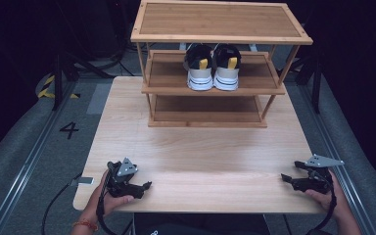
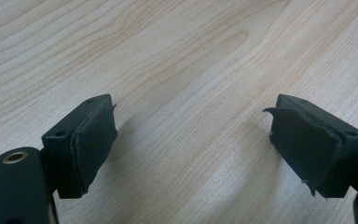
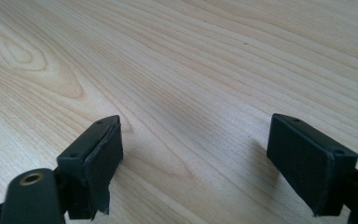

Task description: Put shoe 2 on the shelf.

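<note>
**Both grippers idle at near edge, shoes on the rack**

Left gripper (image 1: 146,185) & right gripper (image 1: 286,178) sit low on the table (image 1: 200,161) by the person's edge, jaws apart, nothing between – bare wood in both gripper views. Nearest things to work on: pair of shoes (image 1: 212,67), side by side on the middle shelf of the wooden rack (image 1: 215,36) at the far end, heels facing the person, well apart from both grippers.

Handling, my guess: light, soft fabric uppers w/ stiffer rubber soles – not fragile. Best hold prob. the heel collar or yellow pull tab.

Count: 2 shoes, 1 rack w/ 3 shelves, 2 grippers, 1 table.
</note>
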The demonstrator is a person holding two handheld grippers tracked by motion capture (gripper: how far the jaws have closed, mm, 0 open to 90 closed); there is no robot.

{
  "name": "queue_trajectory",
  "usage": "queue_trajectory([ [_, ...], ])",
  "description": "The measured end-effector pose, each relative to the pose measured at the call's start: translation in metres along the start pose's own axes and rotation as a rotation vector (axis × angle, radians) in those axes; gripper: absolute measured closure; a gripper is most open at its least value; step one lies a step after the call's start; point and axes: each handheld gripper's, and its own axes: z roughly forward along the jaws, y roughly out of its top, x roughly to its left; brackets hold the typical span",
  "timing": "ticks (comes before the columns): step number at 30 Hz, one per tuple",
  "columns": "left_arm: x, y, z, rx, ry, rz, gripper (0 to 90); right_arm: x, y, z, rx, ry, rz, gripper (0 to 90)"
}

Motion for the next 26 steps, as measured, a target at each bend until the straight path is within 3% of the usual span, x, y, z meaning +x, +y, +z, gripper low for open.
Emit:
queue_trajectory([
  [26, 0.0008, 0.0013, 0.0009, 0.000, 0.004, 0.000, 14.9, -0.0005, 0.0000, 0.0000, -0.001, -0.006, 0.003, 18.8],
])
